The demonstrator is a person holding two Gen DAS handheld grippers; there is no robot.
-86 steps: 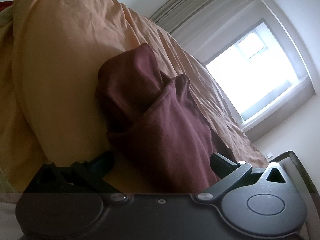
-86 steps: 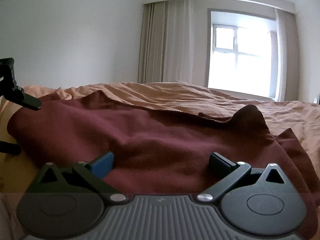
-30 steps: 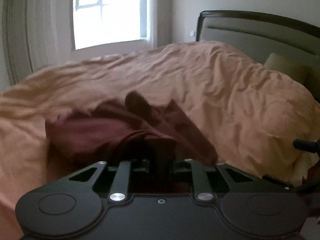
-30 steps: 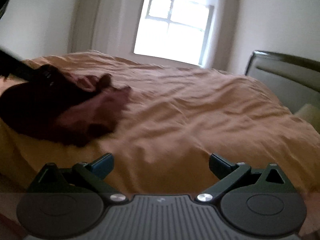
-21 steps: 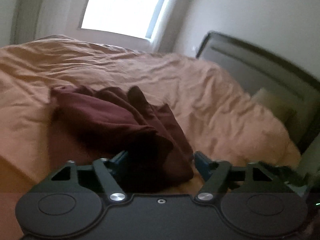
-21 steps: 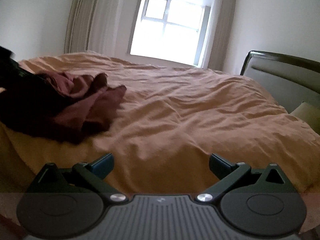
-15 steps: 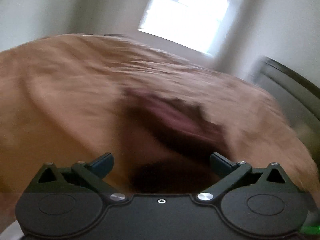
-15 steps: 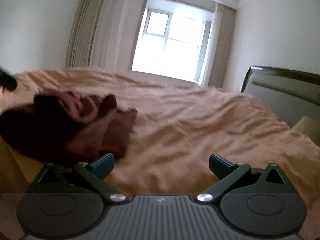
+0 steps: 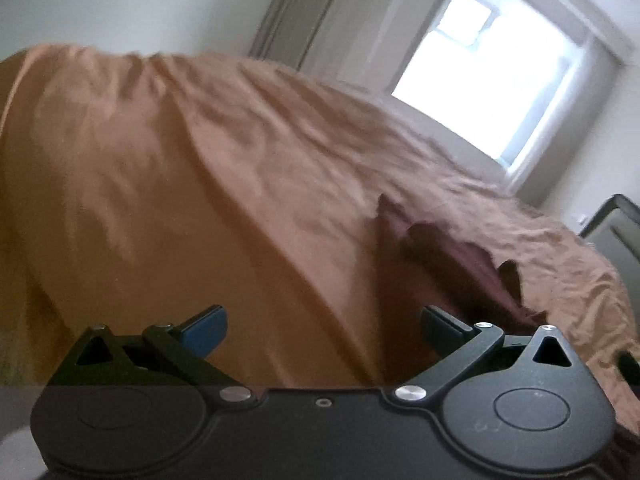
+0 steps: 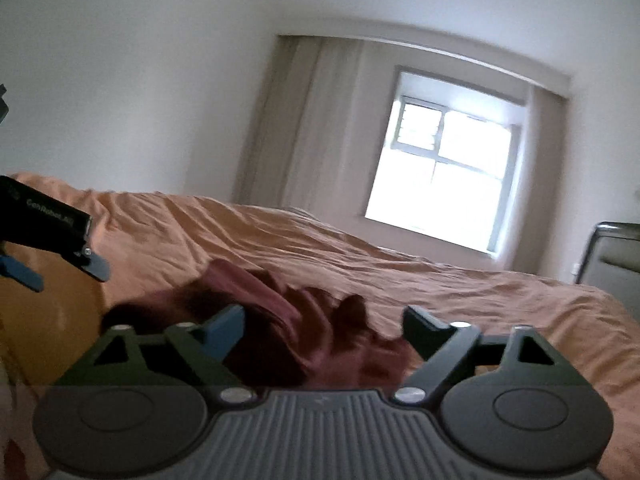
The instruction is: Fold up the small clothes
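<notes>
Maroon garment (image 10: pixel 280 320) lies crumpled on the bed (image 10: pixel 460 280), centred before my right gripper (image 10: pixel 322 330); at lower right for my left gripper (image 9: pixel 322 330). Both jaws wide, empty.

A wide bed under a wrinkled orange-tan cotton cover (image 10: pixel 460 280) fills the room. Behind it, a bright white-framed window (image 10: pixel 448 184) glows between pale beige curtains (image 10: pixel 304 128). Plain white walls (image 10: pixel 120 60) surround it, and a dark padded headboard (image 10: pixel 612 260) stands at the right.
</notes>
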